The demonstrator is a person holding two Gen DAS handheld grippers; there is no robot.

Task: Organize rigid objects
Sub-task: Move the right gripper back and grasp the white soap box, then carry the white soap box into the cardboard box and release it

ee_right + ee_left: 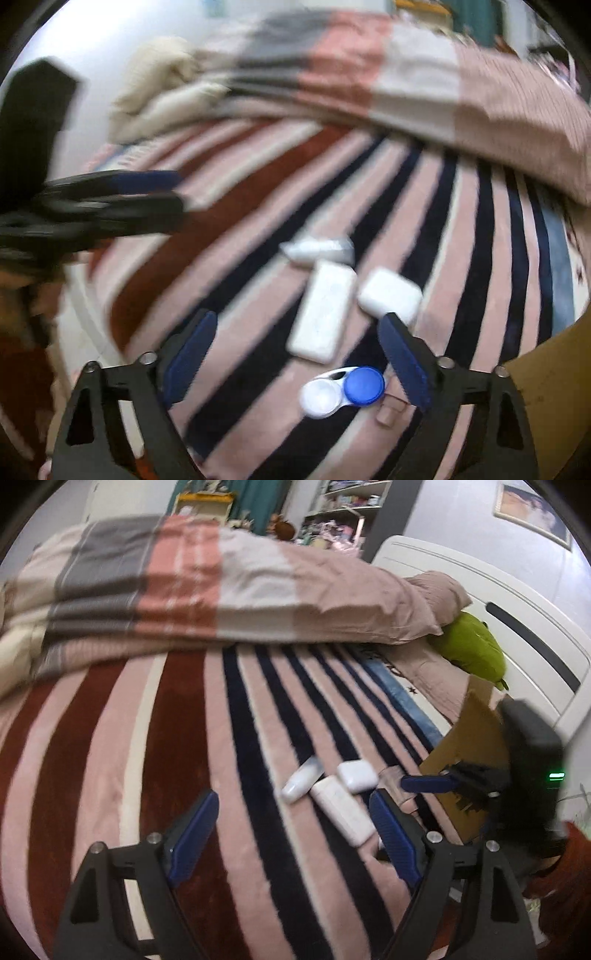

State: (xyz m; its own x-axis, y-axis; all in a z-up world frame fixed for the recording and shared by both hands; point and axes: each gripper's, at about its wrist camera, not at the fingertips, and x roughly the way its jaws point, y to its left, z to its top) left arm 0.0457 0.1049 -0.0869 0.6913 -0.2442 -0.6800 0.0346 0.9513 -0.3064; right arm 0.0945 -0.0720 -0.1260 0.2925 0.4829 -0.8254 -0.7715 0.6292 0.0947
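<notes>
We are over a bed covered by a striped blanket (155, 738) in pink, dark red and navy, with a folded quilt (207, 587) heaped behind it and a white headboard (480, 602) to the right. On the blanket lie three white things close together: a flat oblong case (321, 314), a rounded earbud case (389, 295) just beside it, and a blurred small bottle (317, 249) at the oblong case's far end. Nearer our right claw (295, 332) sits a contact-lens case (341, 391) with one blue cap. A cardboard box (469, 753) stands at the bed's right edge. Our left claw (291, 812) is spread and empty; our right claw is spread too, holding nothing.
</notes>
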